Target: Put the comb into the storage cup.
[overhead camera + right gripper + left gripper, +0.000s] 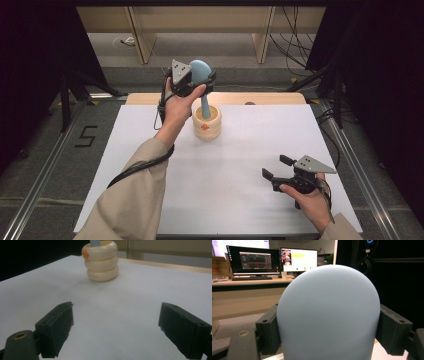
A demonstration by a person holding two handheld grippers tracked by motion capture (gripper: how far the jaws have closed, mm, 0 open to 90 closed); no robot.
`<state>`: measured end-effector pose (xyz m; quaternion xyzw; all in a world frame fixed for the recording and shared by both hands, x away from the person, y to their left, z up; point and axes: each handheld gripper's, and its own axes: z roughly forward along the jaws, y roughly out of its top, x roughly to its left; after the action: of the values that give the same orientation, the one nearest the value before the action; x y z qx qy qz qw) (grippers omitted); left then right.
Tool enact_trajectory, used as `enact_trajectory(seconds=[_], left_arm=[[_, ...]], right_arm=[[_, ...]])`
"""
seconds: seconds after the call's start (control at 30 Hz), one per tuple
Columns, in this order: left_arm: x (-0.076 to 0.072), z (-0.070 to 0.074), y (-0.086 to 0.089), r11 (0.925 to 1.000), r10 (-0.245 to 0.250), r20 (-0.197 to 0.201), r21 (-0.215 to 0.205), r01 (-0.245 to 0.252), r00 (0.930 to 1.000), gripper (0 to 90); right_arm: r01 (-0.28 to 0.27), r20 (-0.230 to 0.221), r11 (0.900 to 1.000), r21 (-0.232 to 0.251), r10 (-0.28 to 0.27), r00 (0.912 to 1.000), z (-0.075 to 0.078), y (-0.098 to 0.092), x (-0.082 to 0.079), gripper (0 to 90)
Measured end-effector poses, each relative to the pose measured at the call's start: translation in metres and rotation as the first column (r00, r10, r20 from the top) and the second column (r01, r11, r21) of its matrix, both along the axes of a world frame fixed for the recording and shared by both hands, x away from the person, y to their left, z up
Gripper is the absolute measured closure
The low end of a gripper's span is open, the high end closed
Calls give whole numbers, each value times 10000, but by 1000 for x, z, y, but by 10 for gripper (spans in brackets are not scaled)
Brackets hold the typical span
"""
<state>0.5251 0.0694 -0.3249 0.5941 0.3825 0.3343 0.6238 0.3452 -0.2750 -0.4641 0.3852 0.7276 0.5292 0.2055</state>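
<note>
Upper middle of the high view, the left gripper (200, 75) is clamped on the blue pestle's (202, 80) round head, its shaft down in the cream ribbed mortar (207, 125) on the worktop (225, 170). Looks like a lift-out or grind is next. The right gripper (279, 167) sits lower right, jaws wide apart and empty.

We see a pale blue pestle (202, 75) in a cream ribbed mortar (207, 125) bearing an orange mark. Around the mortar, the table (225, 170) is white. Both grippers, left gripper (192, 75) and right gripper (279, 167), are black with grey plates.

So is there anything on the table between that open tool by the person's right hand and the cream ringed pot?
No. In the right gripper view, bare white tabletop runs from the right tool to the cream ringed pot; the high view agrees.
</note>
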Motion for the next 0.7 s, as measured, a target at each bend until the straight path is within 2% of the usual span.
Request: enact_trajectory(seconds=[0.7], left_arm=[[1,-4,-4,9999,-105,-65,110,105,9999,197]], right_arm=[[-24,12,10000,9,24,10000,0,0,0,135]])
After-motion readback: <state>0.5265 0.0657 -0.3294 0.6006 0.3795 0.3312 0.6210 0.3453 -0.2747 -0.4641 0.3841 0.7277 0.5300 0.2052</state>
